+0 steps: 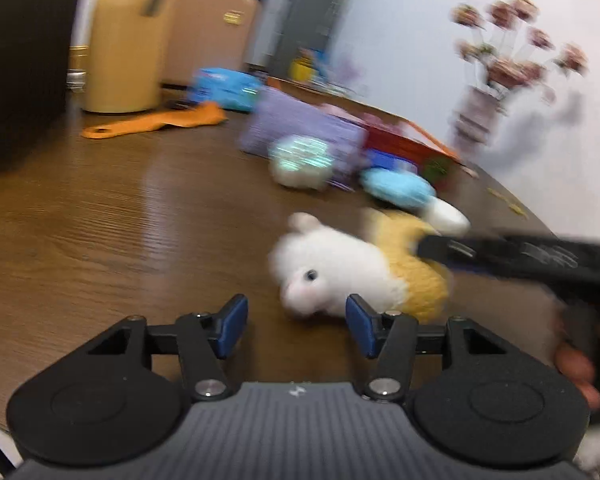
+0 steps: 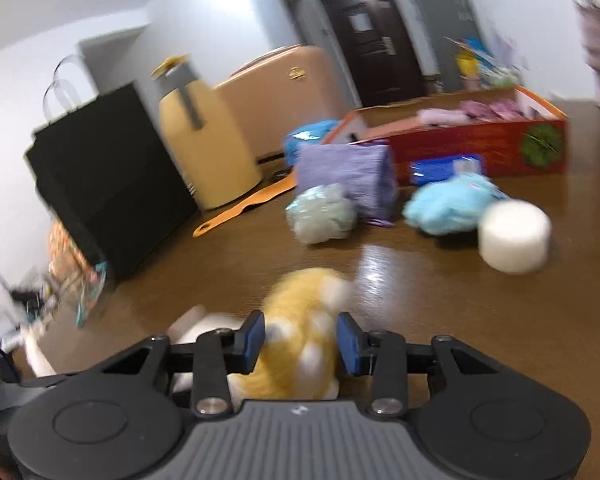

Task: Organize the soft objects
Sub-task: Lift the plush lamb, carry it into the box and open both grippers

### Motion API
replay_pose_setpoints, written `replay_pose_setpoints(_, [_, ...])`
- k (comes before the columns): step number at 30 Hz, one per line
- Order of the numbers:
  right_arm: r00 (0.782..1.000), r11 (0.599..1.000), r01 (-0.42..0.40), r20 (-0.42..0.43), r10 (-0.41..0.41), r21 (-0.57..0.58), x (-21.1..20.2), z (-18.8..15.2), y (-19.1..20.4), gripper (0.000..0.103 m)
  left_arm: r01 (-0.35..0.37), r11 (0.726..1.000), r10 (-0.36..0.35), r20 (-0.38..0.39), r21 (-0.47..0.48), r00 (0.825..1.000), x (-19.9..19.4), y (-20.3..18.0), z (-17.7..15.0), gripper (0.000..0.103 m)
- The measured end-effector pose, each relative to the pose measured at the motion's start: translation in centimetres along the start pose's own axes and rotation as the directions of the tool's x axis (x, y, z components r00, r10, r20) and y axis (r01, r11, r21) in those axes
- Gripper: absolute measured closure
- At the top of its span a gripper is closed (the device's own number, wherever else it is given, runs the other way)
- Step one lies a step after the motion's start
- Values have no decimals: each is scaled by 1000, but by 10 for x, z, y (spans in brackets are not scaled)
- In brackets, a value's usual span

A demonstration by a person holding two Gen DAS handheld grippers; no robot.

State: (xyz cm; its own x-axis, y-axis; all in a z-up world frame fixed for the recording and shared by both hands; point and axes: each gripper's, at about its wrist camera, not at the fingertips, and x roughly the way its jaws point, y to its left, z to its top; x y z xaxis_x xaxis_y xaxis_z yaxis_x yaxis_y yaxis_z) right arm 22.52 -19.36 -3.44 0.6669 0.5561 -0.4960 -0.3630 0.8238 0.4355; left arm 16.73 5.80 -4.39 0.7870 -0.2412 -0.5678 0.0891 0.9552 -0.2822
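Note:
A white-and-yellow plush toy (image 1: 340, 268) lies on the brown wooden table (image 1: 100, 220). My left gripper (image 1: 298, 326) is open just short of its white head, whose edge reaches the right pad. My right gripper (image 1: 428, 248) comes in from the right and is shut on the toy's yellow body. In the right wrist view the plush toy (image 2: 300, 300) fills the gap of the right gripper (image 2: 300, 342), touching both blue pads. Beyond it lie a pale green fluffy ball (image 2: 322, 216), a blue fluffy toy (image 2: 448, 204), a white round sponge (image 2: 514, 236) and a purple knitted item (image 2: 344, 176).
A red cardboard box (image 2: 480, 140) with pink soft items inside stands at the back. An orange flat tool (image 2: 244, 208) lies to the left, near a black box (image 2: 108, 184) and a yellow suitcase (image 2: 204, 140). A vase of flowers (image 1: 480, 116) stands at the far right.

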Motion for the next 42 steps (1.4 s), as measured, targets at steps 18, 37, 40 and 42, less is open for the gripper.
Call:
replay_pose_setpoints(18, [999, 978, 17, 30, -24, 209, 13, -5, -23, 45, 230, 939, -249, -46, -256, 967, 57, 28, 33, 50])
replay_pose_setpoints(37, [964, 992, 105, 238, -118, 65, 8, 188, -109, 64, 361, 918, -359, 45, -166, 932, 184, -103, 208, 56])
replay_pose_setpoints(40, [970, 986, 158, 176, -166, 58, 42, 237, -148, 64, 339, 918, -348, -6, -206, 938, 244, -119, 228, 56])
replay_pose_setpoints(42, [972, 979, 190, 126, -197, 70, 71, 258, -175, 64, 330, 913, -351, -50, -242, 935, 283, -125, 231, 56])
